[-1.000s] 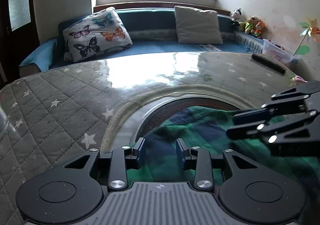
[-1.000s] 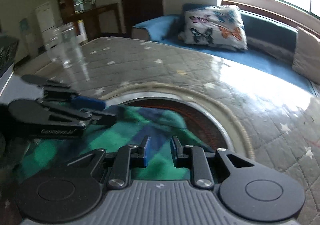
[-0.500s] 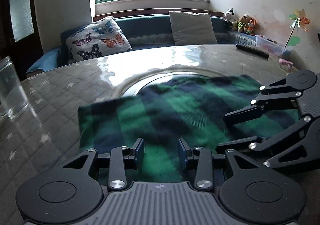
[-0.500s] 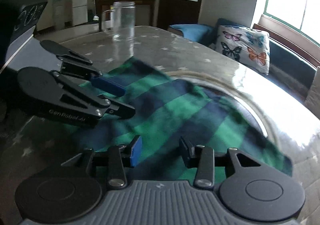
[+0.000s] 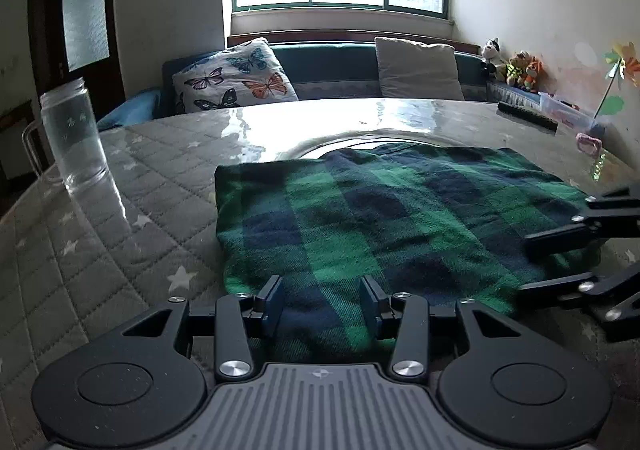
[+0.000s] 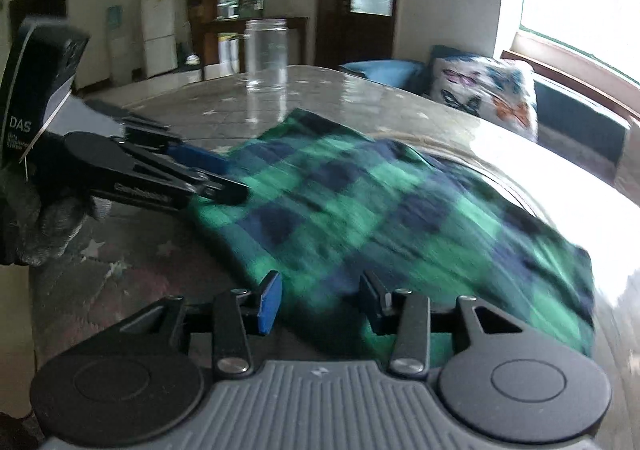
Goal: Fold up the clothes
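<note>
A green and dark blue plaid cloth [image 5: 392, 217] lies folded flat on the quilted table top [image 5: 120, 250]; it also shows in the right wrist view [image 6: 380, 217]. My left gripper [image 5: 320, 300] is open and empty over the cloth's near edge; it also shows in the right wrist view [image 6: 208, 173] at the cloth's left corner. My right gripper [image 6: 318, 302] is open and empty over the cloth's near edge; it also shows in the left wrist view [image 5: 552, 262] at the cloth's right corner.
A clear glass mug [image 5: 74, 137] stands on the table at the left, also in the right wrist view [image 6: 266, 53]. A black remote [image 5: 526, 115] and a pink object [image 5: 588, 141] lie far right. A sofa with a butterfly cushion [image 5: 232, 77] is behind the table.
Both grippers pulled back toward me and opened wider. The cloth was let go and now lies flat and spread on the table.
</note>
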